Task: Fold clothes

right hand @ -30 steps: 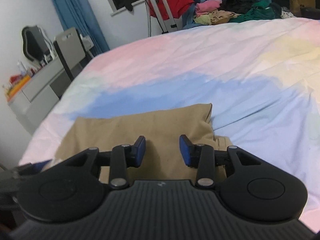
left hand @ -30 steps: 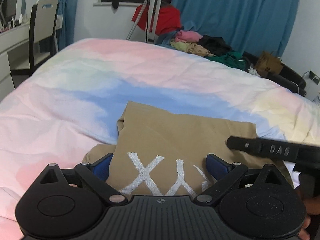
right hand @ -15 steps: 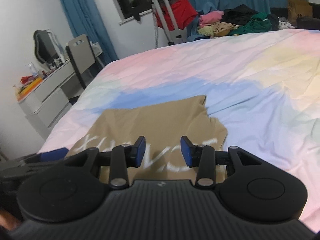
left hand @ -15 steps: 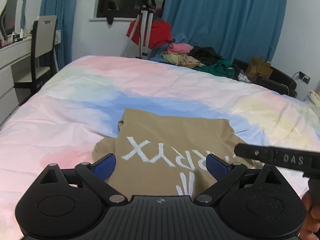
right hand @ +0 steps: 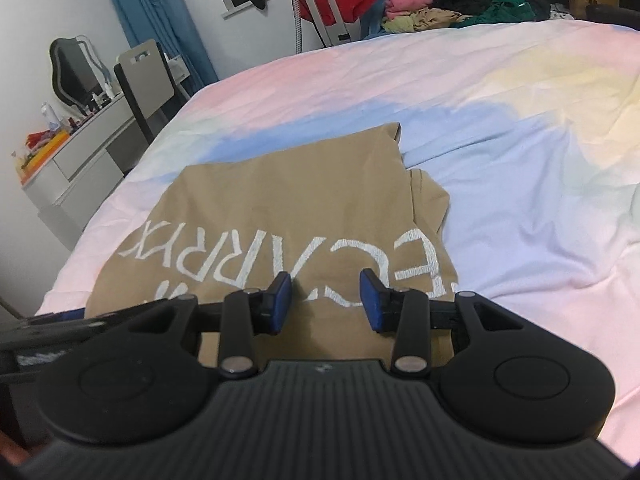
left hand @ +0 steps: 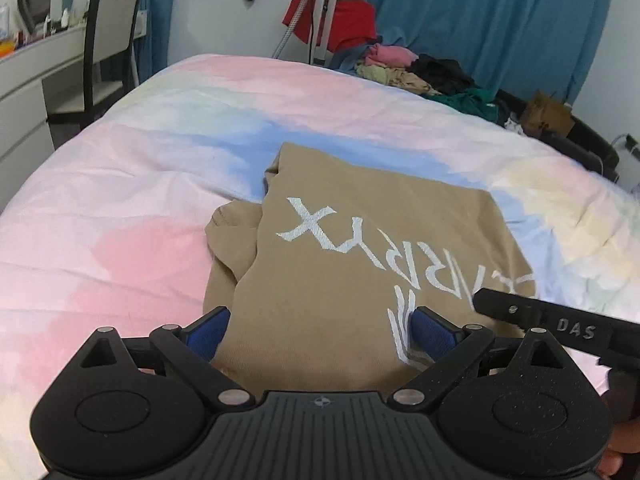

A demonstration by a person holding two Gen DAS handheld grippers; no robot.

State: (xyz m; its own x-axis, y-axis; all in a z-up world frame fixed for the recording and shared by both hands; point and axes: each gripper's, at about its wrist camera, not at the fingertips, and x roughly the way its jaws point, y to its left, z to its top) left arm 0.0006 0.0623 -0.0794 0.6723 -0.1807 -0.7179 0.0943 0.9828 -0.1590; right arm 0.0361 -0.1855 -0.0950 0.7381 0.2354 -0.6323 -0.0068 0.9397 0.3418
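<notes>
Since a second ago both grippers have drawn back from the tan T-shirt (left hand: 360, 264), so more of its white lettering now shows: only two X-shaped strokes were visible from the left wrist then, while a whole row of letters runs across the cloth now.

The T-shirt lies folded on the pastel bedspread (left hand: 132, 208), print side up, with a sleeve bunched out from under its edge at 9 o'clock in the left wrist view and at 3 o'clock in the right wrist view.

The left gripper (left hand: 320, 330) hangs low over the shirt's near edge, pointing along the bed towards 12 o'clock. Its blue pads (left hand: 434, 332) are spread wide with only flat cloth between them, gripping nothing. At 4 o'clock in that view the black body of the right gripper juts in, marked DAS.

The right gripper (right hand: 326, 300) is held level just above the near part of the shirt, aimed slightly towards 11 o'clock. Its fingers (right hand: 280, 300) stand apart, a narrower gap than the left one's, and close on nothing; whether they touch the fabric I cannot tell.

Beyond the bed, at 12 to 1 o'clock, a pile of clothes (left hand: 420, 76) sits before blue curtains (left hand: 480, 12). A tripod (left hand: 320, 4) stands at 12 o'clock, and a chair (left hand: 108, 40) and desk (right hand: 80, 148) at 10 o'clock.
</notes>
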